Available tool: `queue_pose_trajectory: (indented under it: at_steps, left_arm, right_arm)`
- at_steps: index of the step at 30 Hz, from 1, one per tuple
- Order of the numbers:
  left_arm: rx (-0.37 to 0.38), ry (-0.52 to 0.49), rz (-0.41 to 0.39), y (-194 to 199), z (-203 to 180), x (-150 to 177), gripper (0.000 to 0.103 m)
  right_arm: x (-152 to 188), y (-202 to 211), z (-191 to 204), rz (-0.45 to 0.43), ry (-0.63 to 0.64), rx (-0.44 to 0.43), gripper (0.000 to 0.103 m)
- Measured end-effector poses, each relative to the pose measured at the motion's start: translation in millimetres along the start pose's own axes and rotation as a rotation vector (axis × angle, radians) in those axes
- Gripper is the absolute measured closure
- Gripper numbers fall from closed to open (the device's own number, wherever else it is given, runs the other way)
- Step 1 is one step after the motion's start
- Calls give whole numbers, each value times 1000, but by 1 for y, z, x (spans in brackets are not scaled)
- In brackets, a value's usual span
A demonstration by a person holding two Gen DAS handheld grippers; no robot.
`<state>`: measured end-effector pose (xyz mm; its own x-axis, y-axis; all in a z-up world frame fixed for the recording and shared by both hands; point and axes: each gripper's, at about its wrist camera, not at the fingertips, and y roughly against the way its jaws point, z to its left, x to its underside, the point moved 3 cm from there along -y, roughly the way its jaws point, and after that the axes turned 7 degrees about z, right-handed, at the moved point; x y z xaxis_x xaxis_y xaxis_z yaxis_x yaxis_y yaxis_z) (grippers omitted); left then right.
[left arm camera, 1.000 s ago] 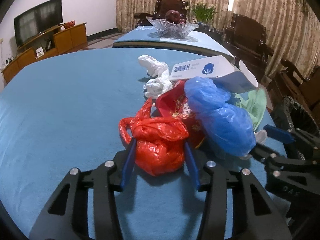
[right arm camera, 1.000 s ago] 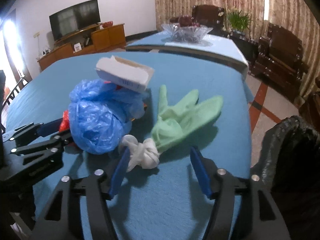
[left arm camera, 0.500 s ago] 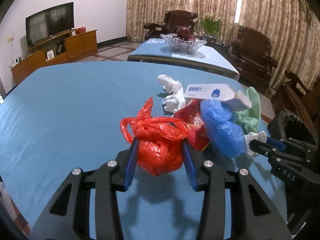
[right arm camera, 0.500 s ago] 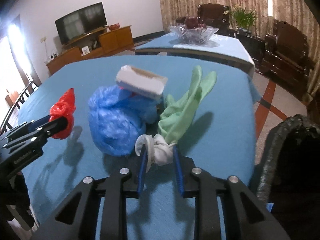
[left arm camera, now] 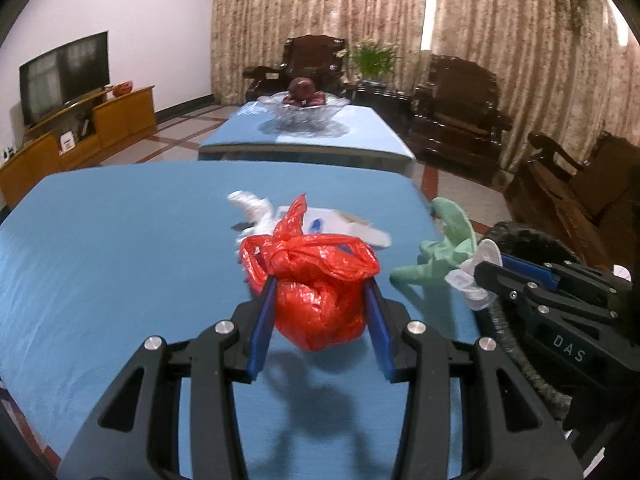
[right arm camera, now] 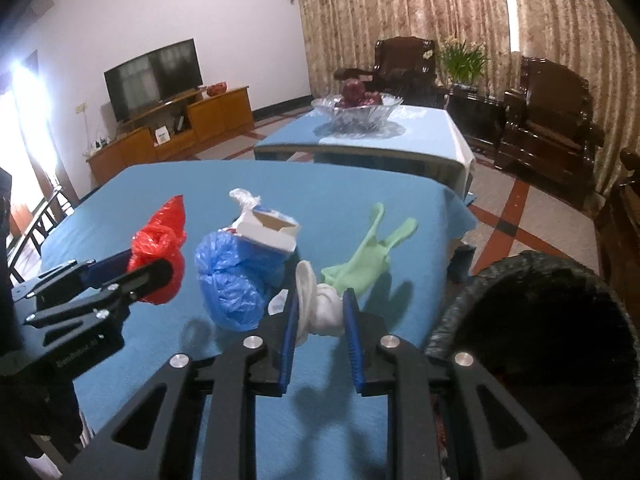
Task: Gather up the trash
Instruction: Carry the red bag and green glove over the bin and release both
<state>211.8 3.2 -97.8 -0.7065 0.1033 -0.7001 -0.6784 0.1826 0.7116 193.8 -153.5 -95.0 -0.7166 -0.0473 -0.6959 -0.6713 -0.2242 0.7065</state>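
Now we have the left gripper [left arm camera: 320, 312] clamped on the red bag [left arm camera: 318, 300] and the right gripper [right arm camera: 320, 320], closing, on the green glove's [right arm camera: 370, 254] white cuff above the table's [right arm camera: 160, 200] right edge; its dangling fingers could snag the bin [right arm camera: 532, 344] rim.

The red bag [left arm camera: 320, 300] is thin crinkled plastic with a glossy sheen — the blue bag [right arm camera: 232, 276] the same film. The green glove [right arm camera: 368, 256] looks smooth, matt rubber; its white cuff [right arm camera: 326, 312] is bunched. The small box [right arm camera: 270, 232] is matt white cardboard. The table [left arm camera: 120, 248] wears smooth matt blue cloth — the bin [right arm camera: 532, 344] at its right edge looks rough and dark.
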Motion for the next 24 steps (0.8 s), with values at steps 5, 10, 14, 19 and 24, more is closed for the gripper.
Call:
queue_pose_trajectory:
  at_steps: [5,10,14,19,24]
  left_arm:
    - [32,-30,-11,7,-20,-3,62]
    - [65,-58,-13,12,-42,-6,62]
    - [91,-73,-7,13,-57,-7,62]
    - [108,-96,-10,15,-71,-6,62]
    - [125,-111,-8,17,-86,-6,63]
  right_arm:
    - [1,21,-12,-22,-10,4,82]
    - [-1,44,-26,-53,-21,25,82]
    - [-1,62,-39,-72,-41,24,83]
    - [1,80,-53,-92,-47,54,83]
    - [6,93,-72,-104,-74,85,84]
